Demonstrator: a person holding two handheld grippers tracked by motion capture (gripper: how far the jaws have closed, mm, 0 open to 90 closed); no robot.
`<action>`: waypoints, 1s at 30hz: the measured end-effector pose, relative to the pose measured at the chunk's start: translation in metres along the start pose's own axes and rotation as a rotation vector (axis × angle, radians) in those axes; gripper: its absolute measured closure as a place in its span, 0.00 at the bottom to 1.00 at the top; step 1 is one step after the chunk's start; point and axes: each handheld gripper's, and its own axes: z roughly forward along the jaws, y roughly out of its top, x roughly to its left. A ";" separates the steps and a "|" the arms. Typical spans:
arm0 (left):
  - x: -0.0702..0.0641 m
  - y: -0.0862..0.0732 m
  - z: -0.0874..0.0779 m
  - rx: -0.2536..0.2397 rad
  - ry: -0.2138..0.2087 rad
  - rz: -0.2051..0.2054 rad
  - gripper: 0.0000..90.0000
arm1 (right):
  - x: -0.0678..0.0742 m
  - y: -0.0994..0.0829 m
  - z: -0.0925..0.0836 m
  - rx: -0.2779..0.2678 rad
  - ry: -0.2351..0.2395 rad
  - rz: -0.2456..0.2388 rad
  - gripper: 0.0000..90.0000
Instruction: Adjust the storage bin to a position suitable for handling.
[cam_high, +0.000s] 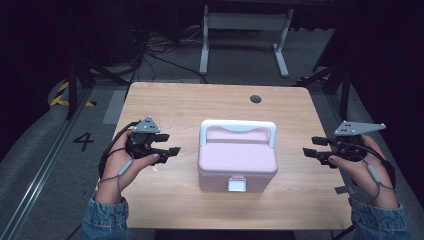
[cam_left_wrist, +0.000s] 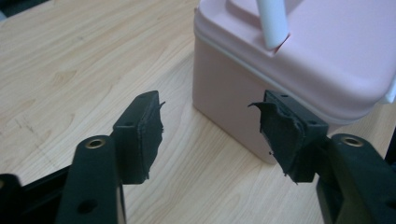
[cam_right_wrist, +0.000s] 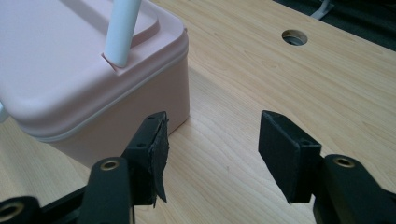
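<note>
Your left gripper (cam_high: 165, 145) hovers with its jaws spread and nothing between them; the pink box (cam_high: 237, 162) sits just ahead of its tips and slightly off to one side, near but apart. Your right gripper (cam_high: 314, 148) is likewise released and empty, with the same box a little farther off, facing its other side. The box stands closed on the wooden table (cam_high: 165, 102) between both tools (its white handle (cam_high: 238, 126) upright, its white latch (cam_high: 237, 184) facing you).
</note>
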 end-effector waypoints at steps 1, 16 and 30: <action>-0.001 0.001 0.000 -0.013 0.004 0.004 0.46 | 0.000 0.000 0.000 -0.002 0.000 -0.001 0.49; -0.010 0.026 0.016 -0.215 -0.030 0.020 0.48 | 0.005 -0.008 0.003 0.012 -0.007 0.024 0.48; -0.018 0.043 0.058 -0.229 -0.102 0.012 0.44 | 0.001 -0.026 -0.011 -0.001 -0.039 0.097 0.48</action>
